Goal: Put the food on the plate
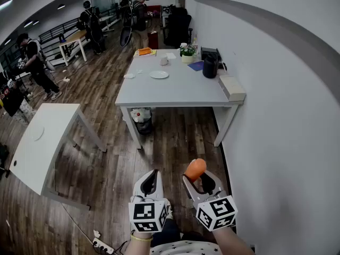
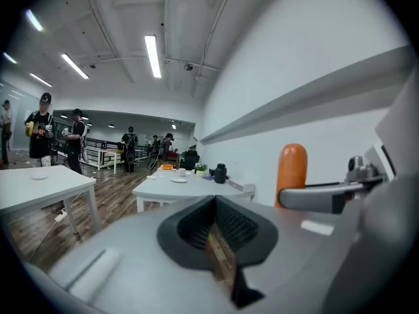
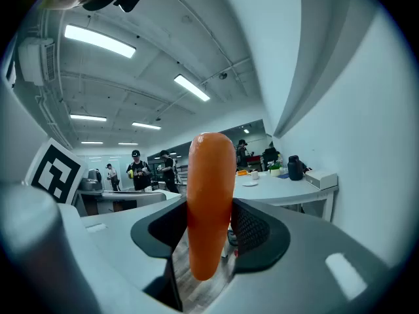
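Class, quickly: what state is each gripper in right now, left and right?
Left gripper: closed, holding nothing.
Right gripper: closed on the orange food piece.

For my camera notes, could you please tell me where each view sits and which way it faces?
Head view: on the head, steeply down at floor and table; left gripper and right gripper show.
Left gripper view: on that gripper, along its shut jaws toward the table.
Right gripper view: likewise, along jaws clamping the orange food.
Shared: table, orange food.
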Demonstrator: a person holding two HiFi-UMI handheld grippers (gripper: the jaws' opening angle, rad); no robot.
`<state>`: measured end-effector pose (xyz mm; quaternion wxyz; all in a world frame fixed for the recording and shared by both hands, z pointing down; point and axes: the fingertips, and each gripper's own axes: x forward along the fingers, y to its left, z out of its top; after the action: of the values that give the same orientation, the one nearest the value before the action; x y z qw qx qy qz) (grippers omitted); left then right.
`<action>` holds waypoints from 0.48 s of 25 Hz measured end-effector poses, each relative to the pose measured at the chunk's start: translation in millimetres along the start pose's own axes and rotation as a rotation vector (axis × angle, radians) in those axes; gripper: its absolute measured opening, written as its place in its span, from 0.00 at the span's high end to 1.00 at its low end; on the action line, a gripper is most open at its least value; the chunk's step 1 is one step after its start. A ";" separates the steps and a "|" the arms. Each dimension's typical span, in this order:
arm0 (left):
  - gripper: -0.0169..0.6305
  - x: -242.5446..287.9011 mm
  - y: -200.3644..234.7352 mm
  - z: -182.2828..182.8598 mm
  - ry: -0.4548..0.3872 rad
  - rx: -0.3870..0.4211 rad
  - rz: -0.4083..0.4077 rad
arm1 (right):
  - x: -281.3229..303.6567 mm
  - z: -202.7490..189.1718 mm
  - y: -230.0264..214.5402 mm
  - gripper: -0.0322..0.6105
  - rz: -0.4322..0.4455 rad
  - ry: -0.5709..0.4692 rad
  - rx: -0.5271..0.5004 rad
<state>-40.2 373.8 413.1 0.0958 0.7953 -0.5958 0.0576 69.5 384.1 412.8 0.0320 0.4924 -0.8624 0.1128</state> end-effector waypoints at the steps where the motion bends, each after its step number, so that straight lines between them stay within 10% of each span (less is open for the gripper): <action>1: 0.96 9.6 6.0 1.8 -0.003 -0.002 0.001 | 9.9 -0.4 -4.9 0.63 -0.004 0.003 -0.001; 12: 0.96 225.5 118.5 55.3 -0.043 0.032 -0.016 | 234.8 48.4 -73.3 0.63 0.004 0.004 -0.063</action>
<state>-91.0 118.2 415.5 0.0710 0.8024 -0.5905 0.0493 14.5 139.5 416.7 0.0488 0.4892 -0.8665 0.0866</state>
